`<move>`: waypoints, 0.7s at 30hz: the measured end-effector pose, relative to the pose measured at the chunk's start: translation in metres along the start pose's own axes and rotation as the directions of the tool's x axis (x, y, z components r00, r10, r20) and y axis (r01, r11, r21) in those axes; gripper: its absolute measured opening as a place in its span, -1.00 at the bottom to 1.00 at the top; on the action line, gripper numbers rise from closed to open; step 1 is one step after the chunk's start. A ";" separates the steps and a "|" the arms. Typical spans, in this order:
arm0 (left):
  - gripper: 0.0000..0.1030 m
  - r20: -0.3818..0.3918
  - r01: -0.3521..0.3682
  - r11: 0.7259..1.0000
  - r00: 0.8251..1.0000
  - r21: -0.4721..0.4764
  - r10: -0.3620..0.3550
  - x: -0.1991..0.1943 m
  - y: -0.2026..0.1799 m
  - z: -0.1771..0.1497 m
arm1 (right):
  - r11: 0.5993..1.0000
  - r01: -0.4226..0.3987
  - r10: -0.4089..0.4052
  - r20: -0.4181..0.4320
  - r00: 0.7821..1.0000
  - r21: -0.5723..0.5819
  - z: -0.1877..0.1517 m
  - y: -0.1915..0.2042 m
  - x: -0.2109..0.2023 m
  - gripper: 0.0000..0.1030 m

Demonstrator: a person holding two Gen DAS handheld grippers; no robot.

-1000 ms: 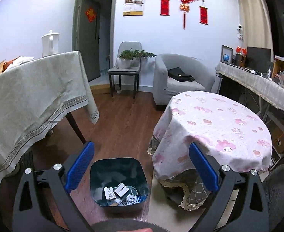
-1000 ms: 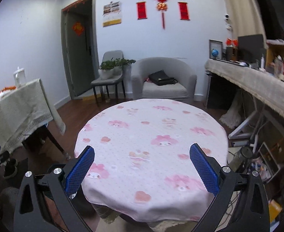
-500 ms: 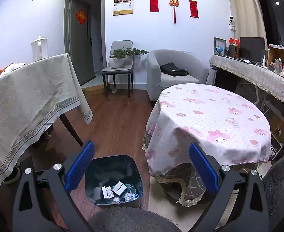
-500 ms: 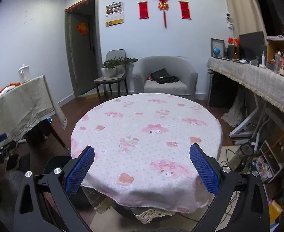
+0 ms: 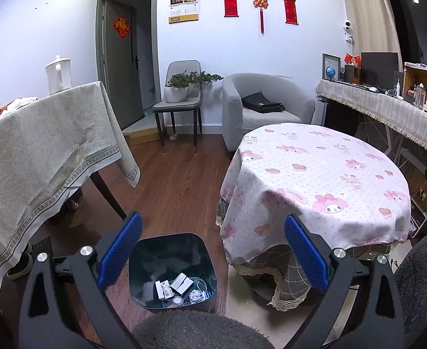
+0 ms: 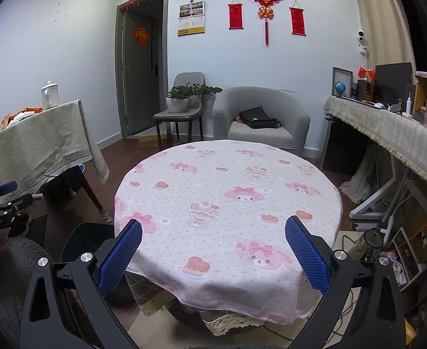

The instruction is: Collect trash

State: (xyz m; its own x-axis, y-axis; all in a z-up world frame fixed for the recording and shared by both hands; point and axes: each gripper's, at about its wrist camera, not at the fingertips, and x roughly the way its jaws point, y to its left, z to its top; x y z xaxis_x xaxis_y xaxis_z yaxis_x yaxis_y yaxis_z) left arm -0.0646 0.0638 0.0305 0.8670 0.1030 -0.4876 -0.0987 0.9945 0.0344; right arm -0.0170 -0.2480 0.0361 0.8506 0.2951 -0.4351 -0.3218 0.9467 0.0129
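Note:
A dark bin stands on the wooden floor by the round table, with small boxes, a cap and crumpled wrappers at its bottom. My left gripper hangs open above and in front of the bin, holding nothing. My right gripper is open and held over the near edge of the round table with its pink cartoon cloth. Nothing lies on that cloth. The bin's rim peeks out at the table's left. The left gripper also shows at the far left of the right wrist view.
A rectangular table with a grey-green cloth stands left, bearing a white kettle. Behind are a chair with a potted plant, a grey armchair and a long cluttered desk on the right. A grey fluffy sleeve fills the bottom.
Both grippers have pulled back and risen: the bin and the round table now sit farther off and more of the room shows. Both stay open.

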 end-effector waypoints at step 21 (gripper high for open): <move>0.93 -0.004 0.008 1.000 1.000 -0.003 -0.008 0.000 0.003 -0.001 | 0.999 -0.004 0.004 0.003 1.000 0.033 -0.001 -0.005 -0.002 0.93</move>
State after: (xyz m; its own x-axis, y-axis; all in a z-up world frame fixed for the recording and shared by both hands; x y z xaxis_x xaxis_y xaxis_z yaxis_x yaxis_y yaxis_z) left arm -0.0654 0.0666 0.0293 0.8657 0.0949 -0.4915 -0.0930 0.9953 0.0283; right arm -0.0174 -0.2532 0.0354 0.8506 0.2993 -0.4324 -0.3112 0.9493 0.0447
